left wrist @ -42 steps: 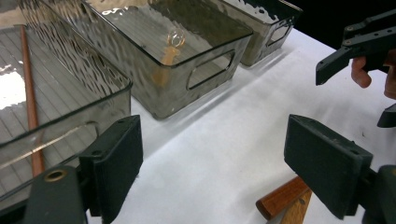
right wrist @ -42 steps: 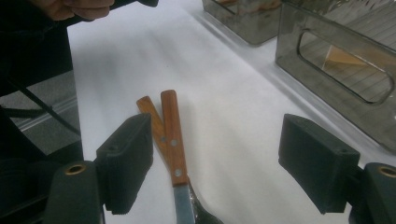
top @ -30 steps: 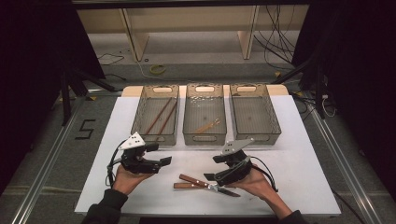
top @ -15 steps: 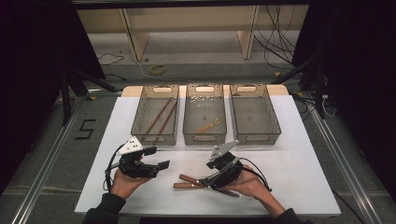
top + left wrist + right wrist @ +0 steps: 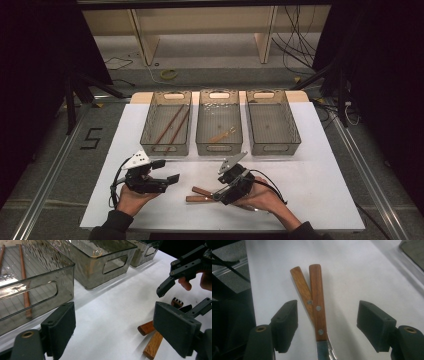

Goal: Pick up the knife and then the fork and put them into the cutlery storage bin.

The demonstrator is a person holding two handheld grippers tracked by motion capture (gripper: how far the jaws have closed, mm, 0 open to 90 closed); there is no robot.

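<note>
Both grippers hover low, left gripper [image 5: 167,171] gaping, right gripper [image 5: 216,194] wide, jaws just closing.

Seen on the white worktop [image 5: 352,270]: two wooden-handled utensils, handles crossing in a narrow V. Longer handle [image 5: 317,302], darker, with three rivets, running from 12 o'clock down to a metal blade at 6 o'clock. Shorter, paler handle [image 5: 299,282] leaning toward 11 o'clock, tucked under the first. Right gripper [image 5: 327,322] with jaws wide apart, at 8 and 4 o'clock, having just been closing, handles between them, untouched. Dark floor at 9 o'clock.
</note>
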